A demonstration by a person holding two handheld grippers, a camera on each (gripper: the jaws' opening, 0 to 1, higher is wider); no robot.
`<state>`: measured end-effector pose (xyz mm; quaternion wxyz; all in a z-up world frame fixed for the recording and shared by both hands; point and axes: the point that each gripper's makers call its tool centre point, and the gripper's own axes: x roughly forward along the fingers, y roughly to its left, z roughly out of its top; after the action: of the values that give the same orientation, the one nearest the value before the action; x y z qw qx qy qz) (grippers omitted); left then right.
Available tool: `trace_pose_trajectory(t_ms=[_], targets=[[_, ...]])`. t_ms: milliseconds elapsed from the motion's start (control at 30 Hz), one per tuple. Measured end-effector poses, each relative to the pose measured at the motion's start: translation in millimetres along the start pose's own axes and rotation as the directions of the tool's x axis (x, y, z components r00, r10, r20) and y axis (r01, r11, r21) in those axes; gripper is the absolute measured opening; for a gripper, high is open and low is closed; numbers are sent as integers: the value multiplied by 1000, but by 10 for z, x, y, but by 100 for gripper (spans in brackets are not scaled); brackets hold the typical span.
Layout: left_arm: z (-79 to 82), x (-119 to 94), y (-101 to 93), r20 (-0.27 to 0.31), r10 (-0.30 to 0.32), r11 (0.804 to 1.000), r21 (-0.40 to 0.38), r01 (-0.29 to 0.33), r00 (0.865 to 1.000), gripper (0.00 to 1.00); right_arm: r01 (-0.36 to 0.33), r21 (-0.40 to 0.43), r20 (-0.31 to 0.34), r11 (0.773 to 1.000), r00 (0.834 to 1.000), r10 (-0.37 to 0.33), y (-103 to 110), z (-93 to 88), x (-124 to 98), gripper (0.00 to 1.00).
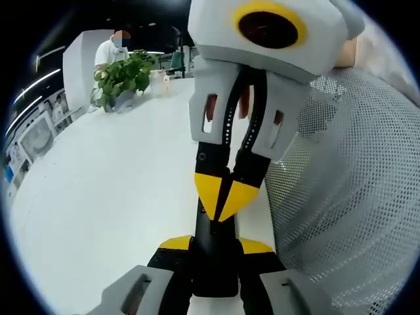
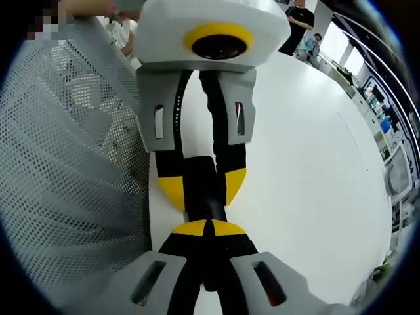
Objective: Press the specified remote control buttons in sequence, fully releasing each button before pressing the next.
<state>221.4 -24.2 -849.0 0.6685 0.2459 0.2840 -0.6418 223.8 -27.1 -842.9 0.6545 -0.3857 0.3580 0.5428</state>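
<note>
white table [image 1: 105, 197] carries a potted plant [image 1: 121, 79] and black remote [image 1: 213, 252].

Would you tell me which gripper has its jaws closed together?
The right gripper: its yellow tips meet above the black remote, while the left gripper's jaws straddle that remote.

The right gripper [image 2: 209, 228] rises from the bottom of the right gripper view with its two yellow-tipped jaws closed together, their tips meeting on a long black remote control [image 2: 205, 187] that lies on the white table [image 2: 308, 170]. The left gripper [image 2: 203, 187] comes in from the top, facing it, its yellow tips clamped on either side of the remote. A person's white mesh sleeve [image 2: 72, 164] covers the left side. Two people [image 2: 298, 23] stand at the table's far end.
</note>
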Motion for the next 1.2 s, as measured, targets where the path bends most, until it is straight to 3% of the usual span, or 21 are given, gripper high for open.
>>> trace_pose_trajectory(t_ms=[500, 800, 1200], targets=[[1, -1, 4, 6, -4, 1000, -2, 4, 1000, 26, 0, -9, 0, 1000, 1000, 0, -4, 0, 0, 0], [-2, -1, 7, 6, -4, 1000, -3, 4, 1000, 26, 30, -156, -55, 987, 998, -39, 10, 18, 8, 0], [-1, 1, 5, 11, -6, 1000, -7, 6, 1000, 26, 35, -170, -39, 985, 998, -42, -5, 73, 33, 0]])
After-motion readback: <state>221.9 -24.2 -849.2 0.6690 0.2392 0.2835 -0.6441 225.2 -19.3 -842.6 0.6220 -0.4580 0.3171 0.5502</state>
